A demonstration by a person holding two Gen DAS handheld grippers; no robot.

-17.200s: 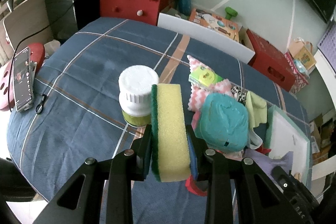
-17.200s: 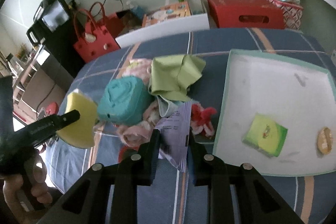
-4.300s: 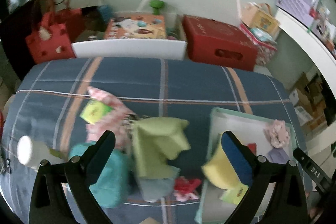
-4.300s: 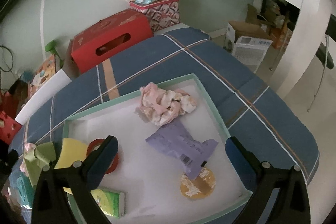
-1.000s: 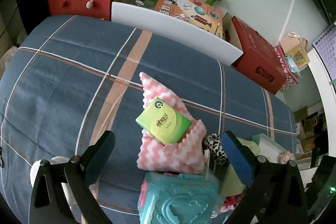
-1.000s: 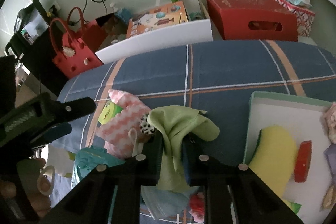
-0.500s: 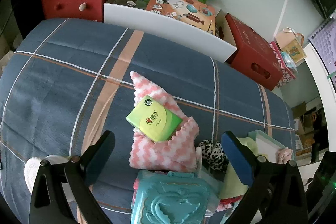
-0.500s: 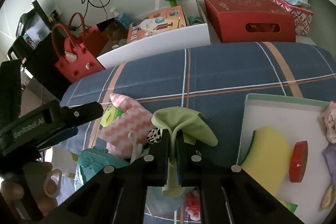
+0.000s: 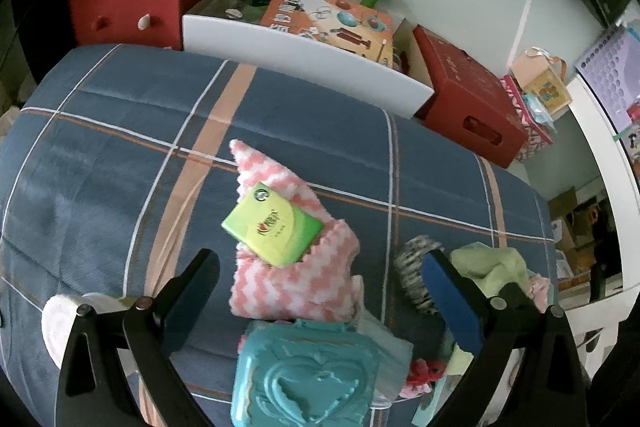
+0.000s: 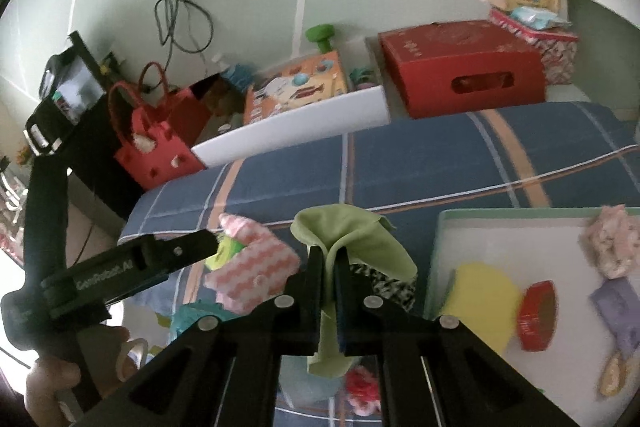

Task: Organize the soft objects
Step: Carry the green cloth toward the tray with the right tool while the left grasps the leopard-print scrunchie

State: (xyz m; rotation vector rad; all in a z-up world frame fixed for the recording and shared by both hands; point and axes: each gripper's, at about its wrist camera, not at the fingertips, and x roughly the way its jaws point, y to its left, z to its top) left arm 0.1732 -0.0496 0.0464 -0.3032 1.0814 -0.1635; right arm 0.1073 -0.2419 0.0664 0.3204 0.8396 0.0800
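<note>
Pinching green cloth point(image 10: 352, 243), tilted downward

Blue plaid bed point(image 9: 100, 155) bears a pink zigzag cloth point(image 9: 296, 283); teal case point(image 9: 308, 375); white tray point(image 10: 500, 239).

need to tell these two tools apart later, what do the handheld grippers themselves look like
Both are matte black plastic with angular triangular finger arms and silver screws. The left gripper has blue pads inside its fingers; seen from the right wrist camera, its side carries pale lettering. The right gripper looks the same.
</note>
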